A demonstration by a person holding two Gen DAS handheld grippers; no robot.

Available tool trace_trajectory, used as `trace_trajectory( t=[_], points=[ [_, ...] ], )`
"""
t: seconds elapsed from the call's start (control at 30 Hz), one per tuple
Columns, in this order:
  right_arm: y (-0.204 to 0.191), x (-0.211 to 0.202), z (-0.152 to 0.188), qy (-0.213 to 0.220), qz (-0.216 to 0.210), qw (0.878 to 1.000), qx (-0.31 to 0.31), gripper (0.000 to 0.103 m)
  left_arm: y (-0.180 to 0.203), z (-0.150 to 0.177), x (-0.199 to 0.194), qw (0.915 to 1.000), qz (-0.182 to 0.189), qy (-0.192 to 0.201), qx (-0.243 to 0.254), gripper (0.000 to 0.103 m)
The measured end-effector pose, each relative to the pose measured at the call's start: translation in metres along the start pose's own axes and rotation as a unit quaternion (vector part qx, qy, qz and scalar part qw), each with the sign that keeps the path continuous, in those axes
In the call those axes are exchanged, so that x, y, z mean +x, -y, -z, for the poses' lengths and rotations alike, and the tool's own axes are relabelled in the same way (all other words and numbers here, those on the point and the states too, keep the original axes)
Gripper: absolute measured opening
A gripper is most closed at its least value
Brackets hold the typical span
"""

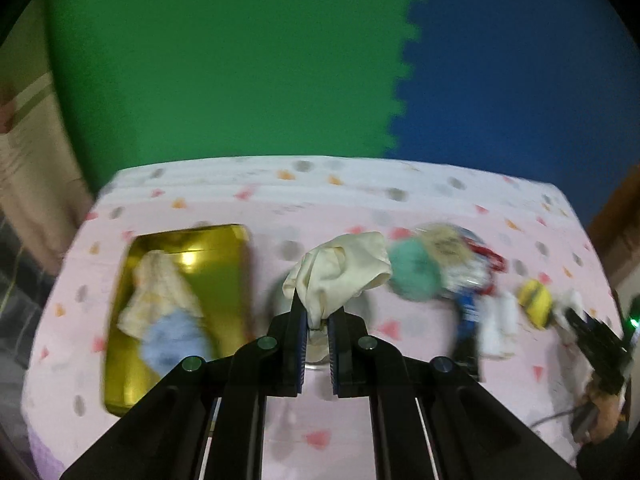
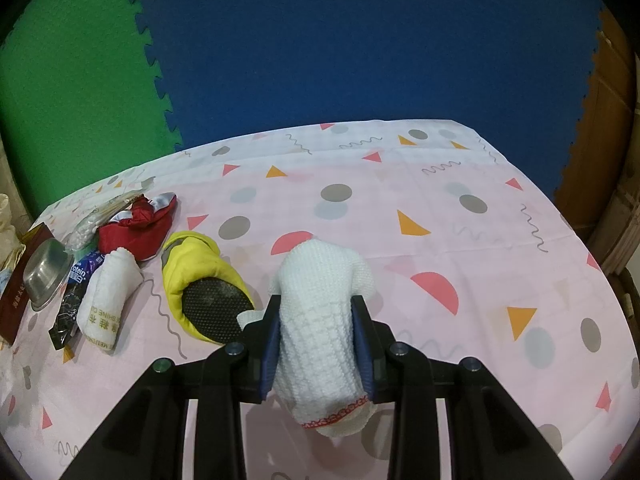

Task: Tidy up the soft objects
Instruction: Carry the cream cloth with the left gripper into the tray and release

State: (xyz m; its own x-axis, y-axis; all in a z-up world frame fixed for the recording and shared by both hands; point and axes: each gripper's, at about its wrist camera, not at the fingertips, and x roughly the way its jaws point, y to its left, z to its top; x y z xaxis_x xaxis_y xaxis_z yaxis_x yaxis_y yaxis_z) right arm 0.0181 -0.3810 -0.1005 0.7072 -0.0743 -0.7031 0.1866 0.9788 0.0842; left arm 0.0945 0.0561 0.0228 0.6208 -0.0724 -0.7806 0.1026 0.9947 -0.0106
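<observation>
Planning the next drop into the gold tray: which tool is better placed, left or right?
Left, probably. The left tool grips a cream cloth with the shiny gold rectangular tray just beside it. The right tool holds a white knitted sock; no tray shows in its view.

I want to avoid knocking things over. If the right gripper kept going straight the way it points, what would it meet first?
Probably just the tablecloth: ahead of the right gripper, shut on the white knitted cloth, the way looks free. The yellow slipper lies off to its left. Depth is uncertain.
</observation>
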Motion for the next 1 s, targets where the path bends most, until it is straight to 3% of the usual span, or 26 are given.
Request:
trace_trajectory(
  t=[0.17, 0.3, 0.53, 1.0],
  points=[
    [0.000, 0.000, 0.000, 0.000, 0.001, 1.000, 0.000, 0.033, -0.057, -0.006, 0.010, 0.9974, -0.060, 0.004, -0.039, 0.007],
    [-0.001, 0.001, 0.001, -0.002, 0.002, 1.000, -0.002, 0.033, -0.087, -0.007, 0.023, 0.9946, -0.087, -0.003, -0.056, 0.007],
    [-0.002, 0.002, 0.001, -0.005, 0.007, 1.000, -0.004, 0.033, -0.107, -0.011, 0.059, 0.9927, -0.097, -0.025, -0.067, 0.007],
    [-0.002, 0.005, 0.000, -0.013, 0.012, 1.000, -0.009, 0.035, -0.107, -0.004, 0.116, 0.9916, -0.084, -0.070, -0.070, 0.012]
  ],
)
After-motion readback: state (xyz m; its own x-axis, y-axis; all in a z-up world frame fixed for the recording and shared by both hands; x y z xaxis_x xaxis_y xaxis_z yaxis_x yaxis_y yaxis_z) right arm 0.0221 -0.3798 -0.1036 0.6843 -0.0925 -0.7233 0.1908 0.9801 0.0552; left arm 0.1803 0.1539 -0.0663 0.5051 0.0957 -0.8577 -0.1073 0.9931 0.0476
